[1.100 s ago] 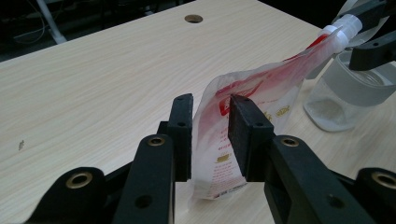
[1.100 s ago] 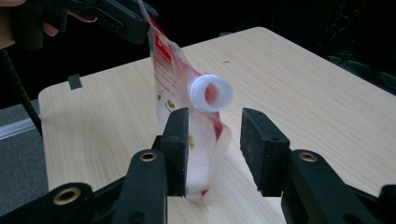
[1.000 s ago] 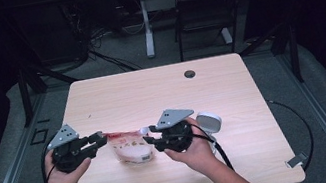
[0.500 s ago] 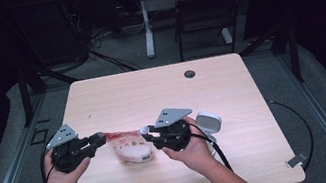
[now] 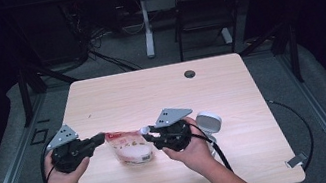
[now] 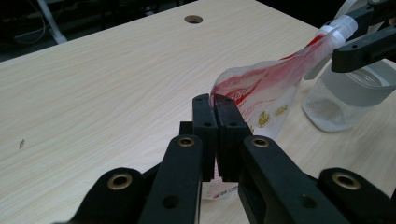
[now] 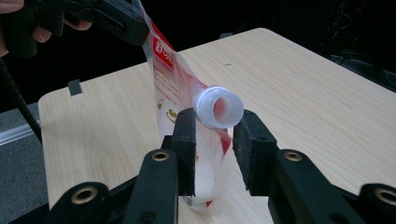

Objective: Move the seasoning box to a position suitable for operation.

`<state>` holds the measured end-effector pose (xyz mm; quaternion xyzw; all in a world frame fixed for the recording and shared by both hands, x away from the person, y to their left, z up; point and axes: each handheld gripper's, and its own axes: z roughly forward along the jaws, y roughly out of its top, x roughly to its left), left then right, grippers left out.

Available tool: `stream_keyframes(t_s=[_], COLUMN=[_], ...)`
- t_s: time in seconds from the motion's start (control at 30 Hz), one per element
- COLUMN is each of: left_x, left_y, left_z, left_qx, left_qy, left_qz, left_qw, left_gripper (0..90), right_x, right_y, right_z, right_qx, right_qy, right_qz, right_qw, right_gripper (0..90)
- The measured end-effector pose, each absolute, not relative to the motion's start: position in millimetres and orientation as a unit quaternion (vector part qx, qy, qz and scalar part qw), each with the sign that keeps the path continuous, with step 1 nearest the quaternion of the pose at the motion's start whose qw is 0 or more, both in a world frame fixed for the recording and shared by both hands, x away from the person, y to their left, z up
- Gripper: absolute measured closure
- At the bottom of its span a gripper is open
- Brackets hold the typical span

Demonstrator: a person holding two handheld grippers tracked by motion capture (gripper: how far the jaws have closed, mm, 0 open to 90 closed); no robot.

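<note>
The spouted pouch [image 5: 131,149] is held between the two grippers just above the tabletop [image 5: 161,92], its lower edge at or near the wood. Its white spout [image 7: 218,107] sits between the fingers of the right gripper [image 7: 215,140]; its opposite top corner is pinched in the left gripper [image 6: 215,135].

Risks from this state:
- The spout is open and uncapped. If the pouch is tilted toward the spout or squeezed at the body, the contents can be spilled onto the tabletop.
- The film corner in the left fingers is thin and slick. If the grippers are pulled apart, the corner can be drawn out or the film torn.
- A clear jar [image 6: 343,100] stands just beyond the right fingers. A sideways sweep of that gripper can knock it over.

Finger state:
- Left: the fingers [image 6: 204,126] have just closed fully and are clamped together on the pouch corner.
- Right: the fingers [image 7: 184,140] stand partly apart, one on each side of the spout neck. They have been closing. Firm pad contact with the neck cannot be confirmed.
</note>
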<state>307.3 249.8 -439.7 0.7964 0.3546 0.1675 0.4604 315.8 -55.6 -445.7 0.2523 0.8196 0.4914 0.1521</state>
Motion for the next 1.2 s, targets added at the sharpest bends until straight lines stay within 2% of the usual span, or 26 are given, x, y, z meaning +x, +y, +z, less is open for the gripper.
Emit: stream_keyframes(t_s=[0.53,1.2], left_x=[301.0,285.4], left_y=[242.8,204.9], left_z=[-433.9,-430.7], left_qx=[0.796,0.819], left_qy=[0.341,0.296], left_qz=[0.154,0.126], left_qw=[0.476,0.475], left_gripper=[90.0,90.0], right_x=[307.0,283.7], right_y=[-66.6,-110.3], right_z=[-439.0,-434.4], right_qx=[0.25,0.261], right_qy=[0.817,0.817], right_qz=[0.495,0.487], right_qw=[0.157,0.165], right_gripper=[70.4,69.7])
